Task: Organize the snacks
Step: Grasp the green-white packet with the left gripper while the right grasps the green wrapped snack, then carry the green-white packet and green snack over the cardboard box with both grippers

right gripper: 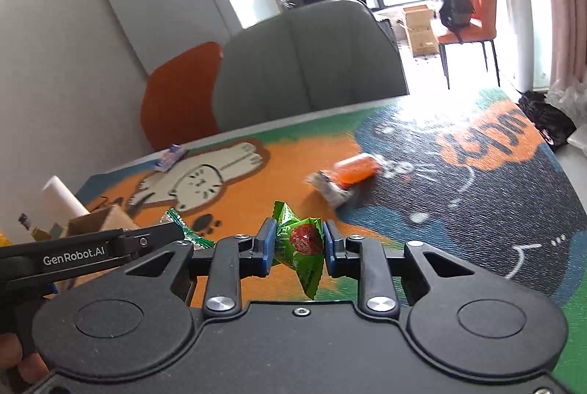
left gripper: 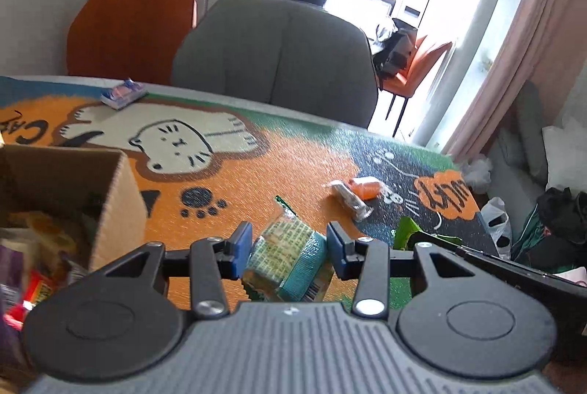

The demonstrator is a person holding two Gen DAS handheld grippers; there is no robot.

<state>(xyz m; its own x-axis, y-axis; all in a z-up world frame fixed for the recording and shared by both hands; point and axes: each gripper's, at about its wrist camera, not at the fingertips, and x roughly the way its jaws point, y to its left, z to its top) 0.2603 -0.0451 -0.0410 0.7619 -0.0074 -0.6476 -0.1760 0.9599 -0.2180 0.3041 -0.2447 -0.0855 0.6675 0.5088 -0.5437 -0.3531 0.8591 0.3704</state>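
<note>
A teal snack pack (left gripper: 290, 258) is being grasped by the left gripper (left gripper: 290, 245), a green candy (right gripper: 301, 243) by the right gripper (right gripper: 299, 243); transfer to the cardboard box (left gripper: 110, 196) at nine o'clock is judged next.

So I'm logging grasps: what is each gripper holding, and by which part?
Left gripper holds a teal-and-green packet across its sides. Right gripper holds a green candy across its bulging middle.

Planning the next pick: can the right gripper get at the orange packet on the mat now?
Probably not yet: the right gripper is shut on a green candy. The path to the orange packet looks free.
</note>
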